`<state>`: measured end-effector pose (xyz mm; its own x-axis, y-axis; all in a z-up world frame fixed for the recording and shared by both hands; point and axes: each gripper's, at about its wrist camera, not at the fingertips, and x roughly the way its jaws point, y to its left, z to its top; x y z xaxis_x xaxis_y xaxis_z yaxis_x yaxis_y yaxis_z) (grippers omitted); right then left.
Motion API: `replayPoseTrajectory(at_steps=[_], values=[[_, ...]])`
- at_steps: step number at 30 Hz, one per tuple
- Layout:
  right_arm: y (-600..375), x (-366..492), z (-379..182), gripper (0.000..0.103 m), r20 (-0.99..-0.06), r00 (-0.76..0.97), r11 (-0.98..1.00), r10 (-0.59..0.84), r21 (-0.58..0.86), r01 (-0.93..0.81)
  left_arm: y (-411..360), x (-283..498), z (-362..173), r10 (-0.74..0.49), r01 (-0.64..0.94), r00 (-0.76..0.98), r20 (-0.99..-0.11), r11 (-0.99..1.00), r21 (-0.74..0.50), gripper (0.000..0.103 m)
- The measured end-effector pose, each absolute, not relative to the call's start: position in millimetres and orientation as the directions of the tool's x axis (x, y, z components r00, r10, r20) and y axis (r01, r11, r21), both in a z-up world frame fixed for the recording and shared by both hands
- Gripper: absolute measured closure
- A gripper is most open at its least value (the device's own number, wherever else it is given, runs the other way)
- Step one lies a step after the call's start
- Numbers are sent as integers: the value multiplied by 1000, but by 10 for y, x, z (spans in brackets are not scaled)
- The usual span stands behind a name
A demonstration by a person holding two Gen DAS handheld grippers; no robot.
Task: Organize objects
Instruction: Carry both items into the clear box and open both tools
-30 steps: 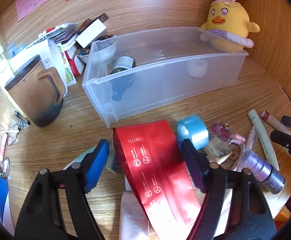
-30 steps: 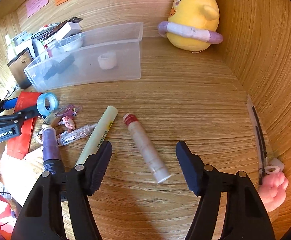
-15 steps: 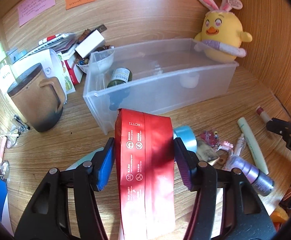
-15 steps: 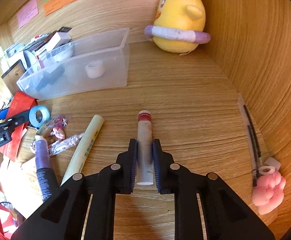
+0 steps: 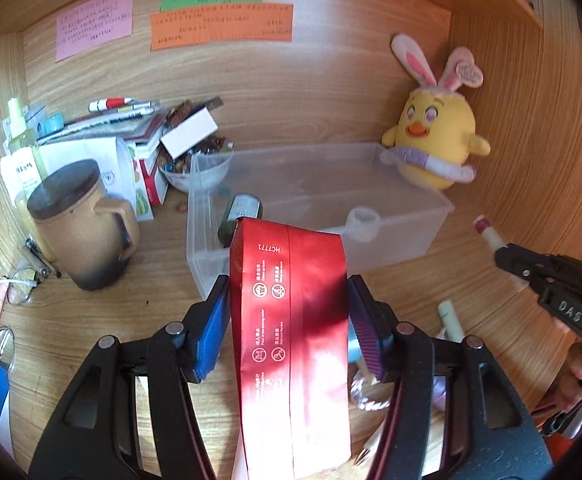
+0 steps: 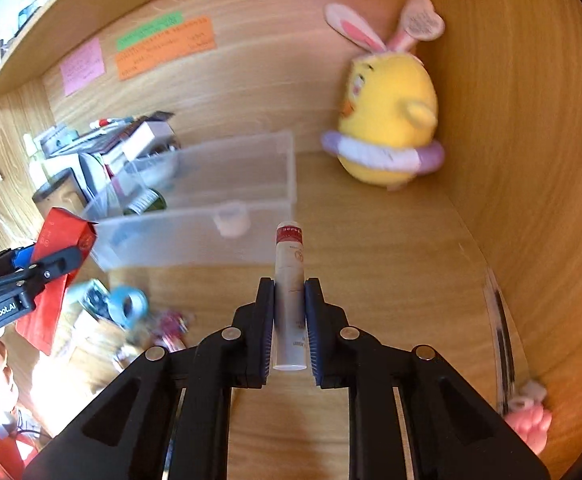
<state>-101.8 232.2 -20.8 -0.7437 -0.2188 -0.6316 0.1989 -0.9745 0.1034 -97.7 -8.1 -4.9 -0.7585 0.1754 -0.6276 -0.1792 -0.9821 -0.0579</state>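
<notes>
My left gripper (image 5: pixel 287 304) is shut on a red foil pouch (image 5: pixel 291 320) and holds it raised in front of the clear plastic bin (image 5: pixel 411 236). The pouch also shows in the right wrist view (image 6: pixel 65 240). My right gripper (image 6: pixel 289 284) is shut on a white tube with a red cap (image 6: pixel 289 280), lifted off the desk just right of the bin (image 6: pixel 251 240). The bin holds a dark bottle (image 5: pixel 239 216) and a small white roll (image 5: pixel 365 224).
A yellow chick plush (image 5: pixel 435 144) stands behind the bin's right end. A brown mug (image 5: pixel 83 224) and stacked books and boxes (image 5: pixel 139 140) are at the left. Blue tape (image 6: pixel 131 304), a pale green tube (image 5: pixel 453 320) and small trinkets lie on the desk. Wooden walls close the back and right.
Both grippers closed on their items and lifted them. The left raised the red pouch toward the bin; the right picked up the tube from the desk and raised it.
</notes>
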Motion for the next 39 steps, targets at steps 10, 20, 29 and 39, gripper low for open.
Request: replayPoseTrajectory(at_steps=[10, 20, 29, 39], values=[[2073, -1332, 19, 89, -597, -752, -955, -279, 92, 281, -112, -1134, 222, 179, -166, -798, -575, -983, -76, 46], [1904, -1682, 328, 89, -552, -779, -945, -299, 60, 320, -219, -1441, 474, 175, -150, -815, -552, -985, -90, 46], [1744, -1991, 380, 89, -561, -768, -936, -308, 31, 352, -259, -1804, 451, 143, -115, -800, -583, -990, -85, 46], [1714, -2301, 87, 89, -623, -713, -930, -322, 69, 360, -165, -2174, 278, 94, -97, -769, -632, -995, -30, 46]])
